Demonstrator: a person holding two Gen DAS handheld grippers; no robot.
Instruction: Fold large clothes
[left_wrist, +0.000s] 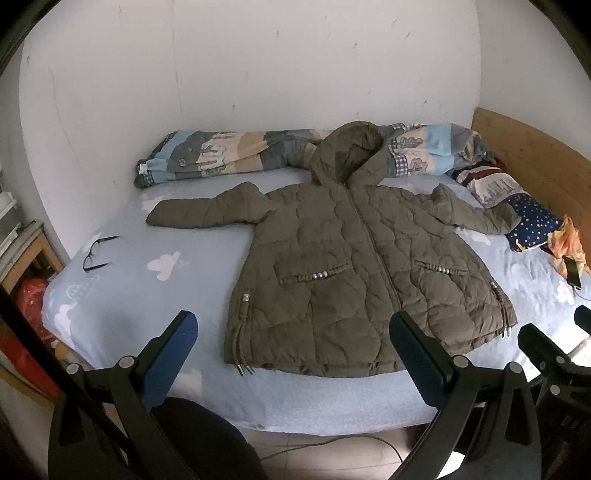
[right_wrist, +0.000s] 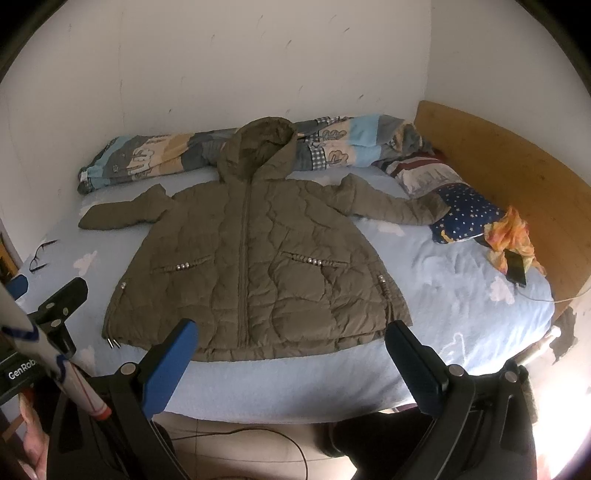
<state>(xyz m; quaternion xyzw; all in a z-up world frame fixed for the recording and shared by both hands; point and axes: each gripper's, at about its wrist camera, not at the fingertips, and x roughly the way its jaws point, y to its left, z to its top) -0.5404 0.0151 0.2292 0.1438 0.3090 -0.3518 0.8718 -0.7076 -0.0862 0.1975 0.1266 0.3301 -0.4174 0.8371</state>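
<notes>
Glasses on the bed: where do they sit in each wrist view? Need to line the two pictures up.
Left wrist: glasses lie left of centre on the blue sheet, below the cuff of the jacket sleeve that points left.
Right wrist: glasses lie at the far left edge, again below that cuff, just above the left gripper.
Shared landmark: the wooden headboard, on the right in both.

A bed (left_wrist: 122, 280) with a pale blue cloud-printed sheet is set against scuffed white walls (left_wrist: 258, 74); a wooden headboard (right_wrist: 517, 177) is seen at right.
</notes>
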